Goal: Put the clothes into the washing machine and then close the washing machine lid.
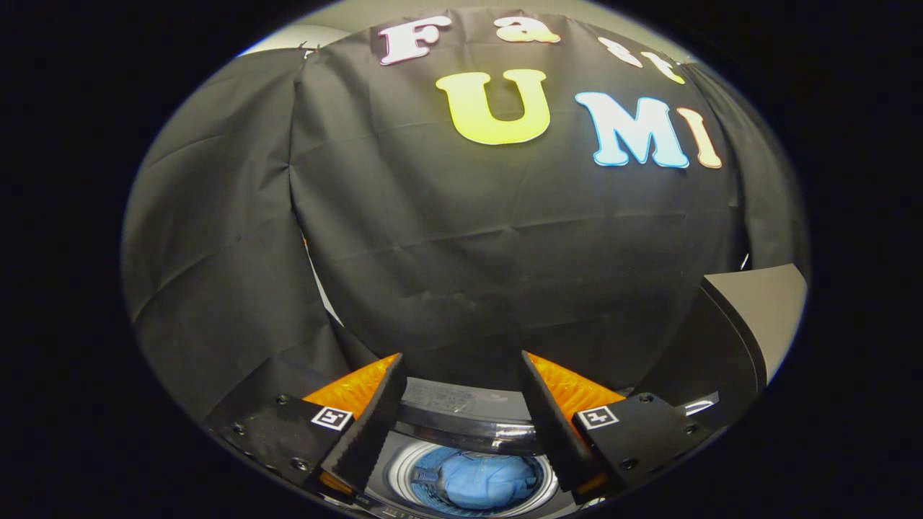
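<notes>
My gripper (461, 404) is hovering spread wide and empty above the washing machine (461, 422); blue clothes (483, 479) are lying inside. Next, I judge, I'm reaching for the raised lid (750, 324) beyond my right finger.

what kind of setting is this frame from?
Probably a staged recording booth, not a real laundry room. Black cloth hangs as the wall behind a top-loading washing machine, its drum holding blue clothes. The gripper hovers above with jaws open and empty.
</notes>
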`<move>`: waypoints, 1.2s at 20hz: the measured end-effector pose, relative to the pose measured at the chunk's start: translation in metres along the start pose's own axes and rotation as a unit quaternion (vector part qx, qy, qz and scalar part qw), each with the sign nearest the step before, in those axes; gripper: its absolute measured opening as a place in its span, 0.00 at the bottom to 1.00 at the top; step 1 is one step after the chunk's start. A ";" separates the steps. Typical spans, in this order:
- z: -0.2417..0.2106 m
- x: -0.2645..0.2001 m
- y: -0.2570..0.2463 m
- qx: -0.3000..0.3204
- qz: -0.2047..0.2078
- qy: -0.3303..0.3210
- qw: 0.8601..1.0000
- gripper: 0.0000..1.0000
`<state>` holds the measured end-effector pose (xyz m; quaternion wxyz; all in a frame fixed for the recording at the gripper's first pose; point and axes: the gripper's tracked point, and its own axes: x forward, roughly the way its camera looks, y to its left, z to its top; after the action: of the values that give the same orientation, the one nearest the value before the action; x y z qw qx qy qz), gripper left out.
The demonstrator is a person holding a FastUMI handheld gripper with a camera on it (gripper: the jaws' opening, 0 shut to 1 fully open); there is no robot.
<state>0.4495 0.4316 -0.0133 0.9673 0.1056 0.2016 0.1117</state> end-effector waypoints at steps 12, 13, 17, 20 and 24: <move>-0.044 -0.042 0.016 0.011 0.027 -0.010 1.000 0.97; -0.055 -0.051 0.016 0.022 0.028 -0.005 0.999 0.97; -0.105 -0.085 0.007 0.052 0.030 0.025 0.998 0.97; -0.131 -0.110 -0.001 0.035 0.035 0.029 0.998 0.97; -0.131 -0.145 -0.004 0.009 0.054 0.010 0.998 0.97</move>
<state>0.2670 0.4108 -0.0786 0.9570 0.1235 0.2060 0.1627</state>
